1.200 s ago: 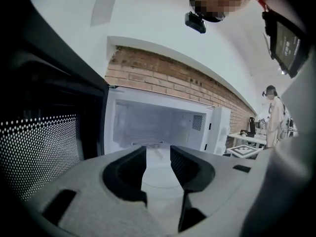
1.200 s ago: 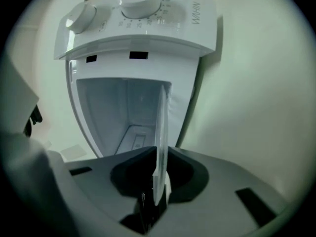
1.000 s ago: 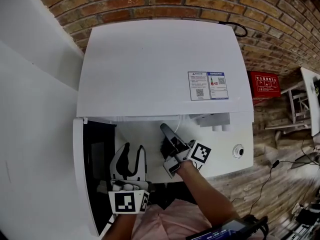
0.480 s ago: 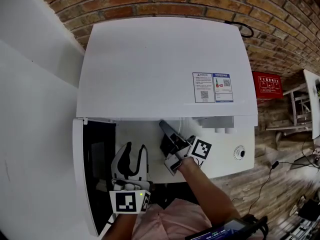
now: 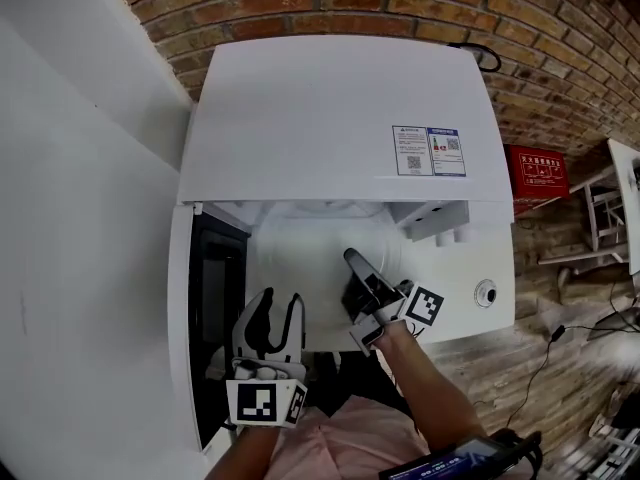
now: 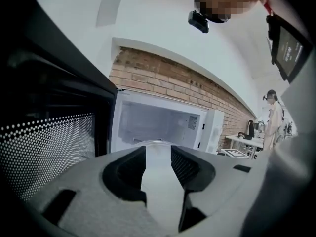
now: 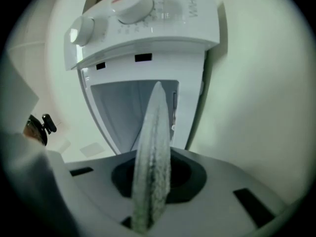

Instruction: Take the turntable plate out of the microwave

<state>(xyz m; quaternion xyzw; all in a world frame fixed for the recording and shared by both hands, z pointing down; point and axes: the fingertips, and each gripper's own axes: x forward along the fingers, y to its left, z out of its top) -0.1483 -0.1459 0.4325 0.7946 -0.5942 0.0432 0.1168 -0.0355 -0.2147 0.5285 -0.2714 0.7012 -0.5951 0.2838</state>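
Our right gripper (image 5: 352,258), jaws just closed, pinches the plate (image 7: 152,152) at its rim, and we judge the glass stiff, slick and breakable, wanting support from the half-open left gripper (image 5: 275,300).

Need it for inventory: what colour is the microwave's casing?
The microwave is white; head view.
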